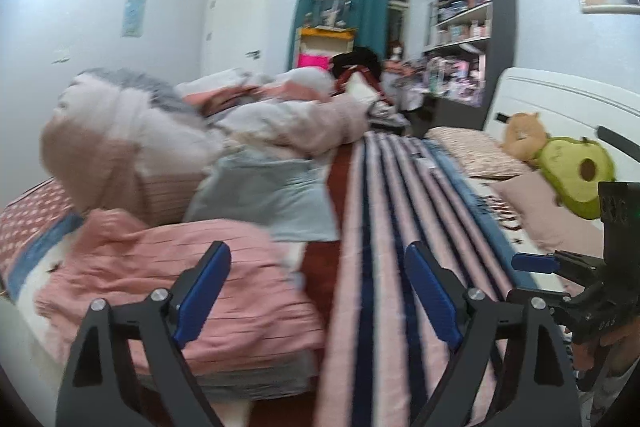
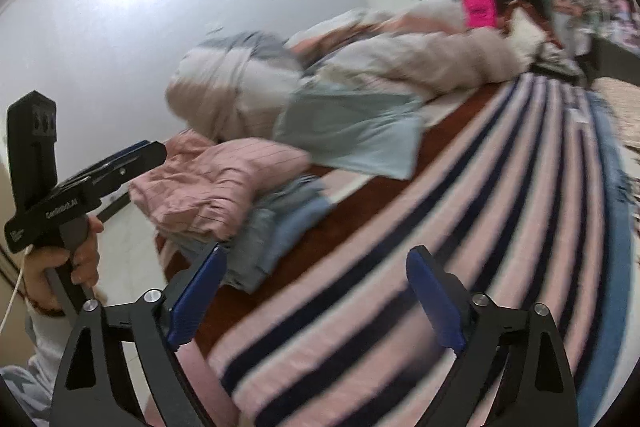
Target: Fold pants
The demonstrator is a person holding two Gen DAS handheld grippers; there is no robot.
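Bedroom clutter rings the bed (image 1: pixel 320 267), where the striped pants (image 2: pixel 400 267) lie stretched flat beside a folded stack, both the left claw (image 1: pixel 316 291) and right claw (image 2: pixel 316 295) gaping empty above them, so the next fold likely needs a fresh grip.

A pink-and-navy striped blanket (image 1: pixel 384 227) lies along the bed. Left of it, near the bed's edge, a folded pink striped garment (image 2: pixel 208 183) sits on a stack of folded blue denim clothes (image 2: pixel 276 227). Behind that stack lies a folded pale-blue cloth (image 2: pixel 352 131), and behind it a heaped quilt (image 1: pixel 132 123). Right of the blanket, by the white headboard (image 1: pixel 560 99), rests an avocado-shaped plush toy (image 1: pixel 576 175), a tall bookshelf (image 1: pixel 472 31) beyond.
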